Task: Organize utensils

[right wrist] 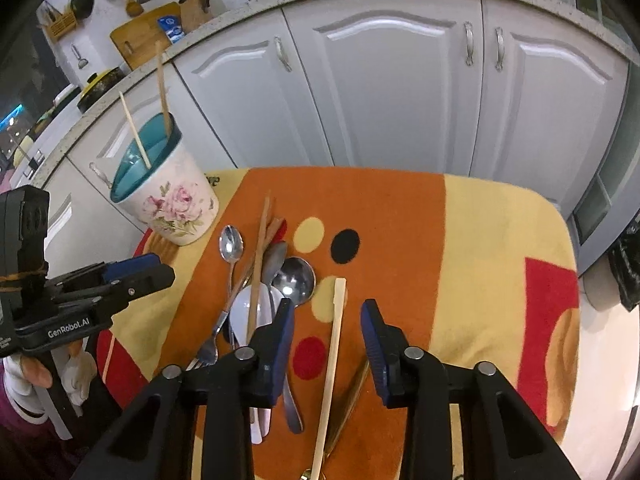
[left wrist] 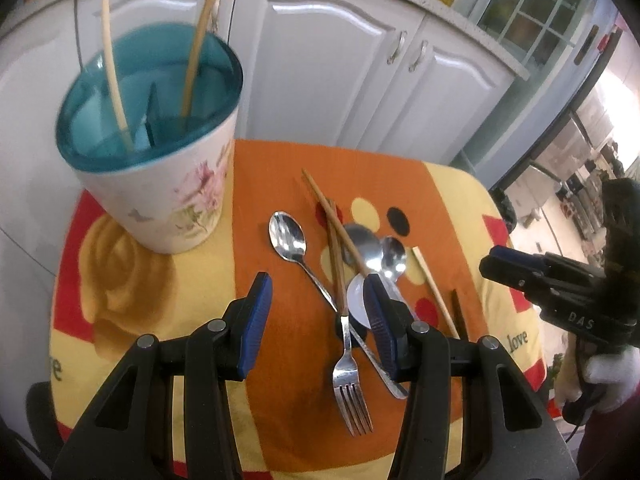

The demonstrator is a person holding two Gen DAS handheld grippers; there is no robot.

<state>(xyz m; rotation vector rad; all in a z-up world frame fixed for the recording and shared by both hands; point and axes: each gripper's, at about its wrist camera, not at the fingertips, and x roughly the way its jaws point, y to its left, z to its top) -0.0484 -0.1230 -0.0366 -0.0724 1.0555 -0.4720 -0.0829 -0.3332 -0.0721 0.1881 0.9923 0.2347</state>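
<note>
White kitchen cabinets point(right wrist: 384, 80) stand behind a small table covered by an orange, yellow and red patterned cloth point(left wrist: 272, 168). At the cloth's far left corner sits a floral utensil holder point(left wrist: 160, 168) with a teal interior, and two pale chopsticks point(left wrist: 110, 64) stand inside it, leaning against its rim.

To the right of the holder the loose utensils lie in a heap on the orange stripe. Nearest the holder is a steel teaspoon point(left wrist: 288, 236), bowl upward. Right of it, two brown chopsticks point(left wrist: 334, 240) cross over a large steel spoon point(left wrist: 366, 246) and a smaller one point(left wrist: 394, 256), with a white ceramic spoon point(left wrist: 356, 304) just below them. A steel fork point(left wrist: 348, 372) lies on the near side of the heap, tines toward the camera. Farther from the holder, a single pale chopstick point(right wrist: 334, 344) lies alone, with a dark chopstick point(left wrist: 460, 314) just beside it.

The left gripper point(left wrist: 318, 292) hangs above the heap, jaws spread wide and holding nothing; the fork and spoon handles show between its blue pads point(left wrist: 256, 320). The right gripper point(right wrist: 326, 322) hovers on the side away from the holder, jaws likewise apart and empty, with the lone pale chopstick lying between them on the cloth.
</note>
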